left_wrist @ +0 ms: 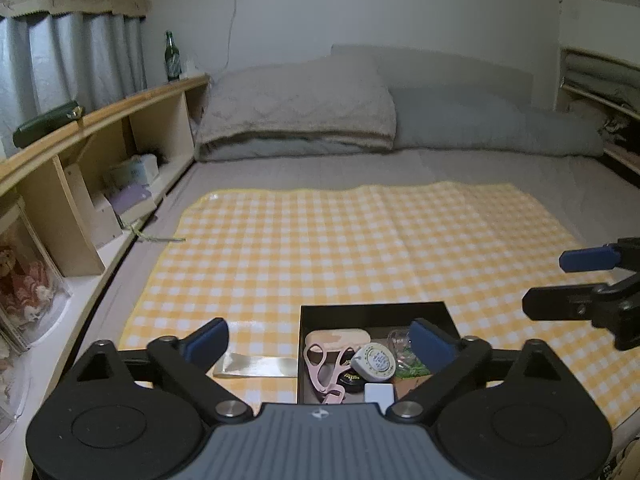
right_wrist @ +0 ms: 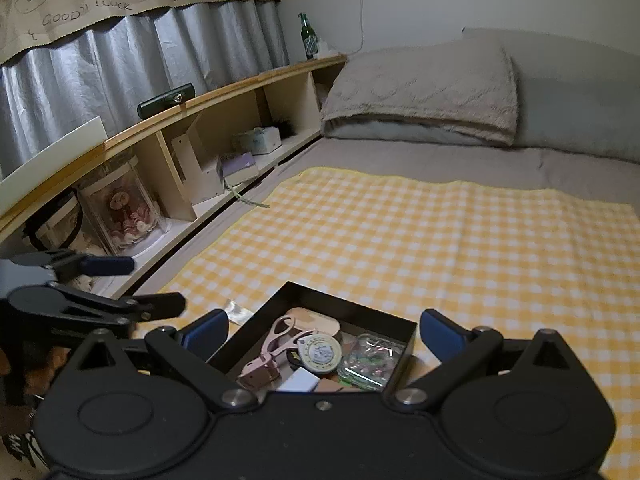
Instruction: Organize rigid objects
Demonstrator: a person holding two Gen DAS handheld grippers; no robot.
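Low in the middle of both views sits a black box (left_wrist: 376, 312) (right_wrist: 352, 312) on my yellow checked cloth (left_wrist: 340, 248) (right_wrist: 440, 240). My left gripper (left_wrist: 320, 342) is wide open and holds nothing. One blue pad sits left of the box and the other sits over its right side. My right gripper (right_wrist: 324, 332) is wide open too, and empty, with the box between its pads.

Inside the box I see a pink curler (left_wrist: 326, 366) (right_wrist: 268, 354), a round tape (left_wrist: 375, 362) (right_wrist: 322, 352), a tan case (left_wrist: 338, 338) (right_wrist: 316, 322), a white block (left_wrist: 378, 394) (right_wrist: 298, 380) and a clear case (right_wrist: 370, 362) with small bits in it. They lie close, some touching.

Just left of the box, a shiny strip (left_wrist: 256, 366) (right_wrist: 238, 312) lies flat on the cloth.

At the far left, a wood shelf (left_wrist: 100, 116) (right_wrist: 240, 84) holds a green bottle (left_wrist: 172, 56) (right_wrist: 308, 36). At the top, a pillow (left_wrist: 296, 108) (right_wrist: 424, 88) lies on the bed.
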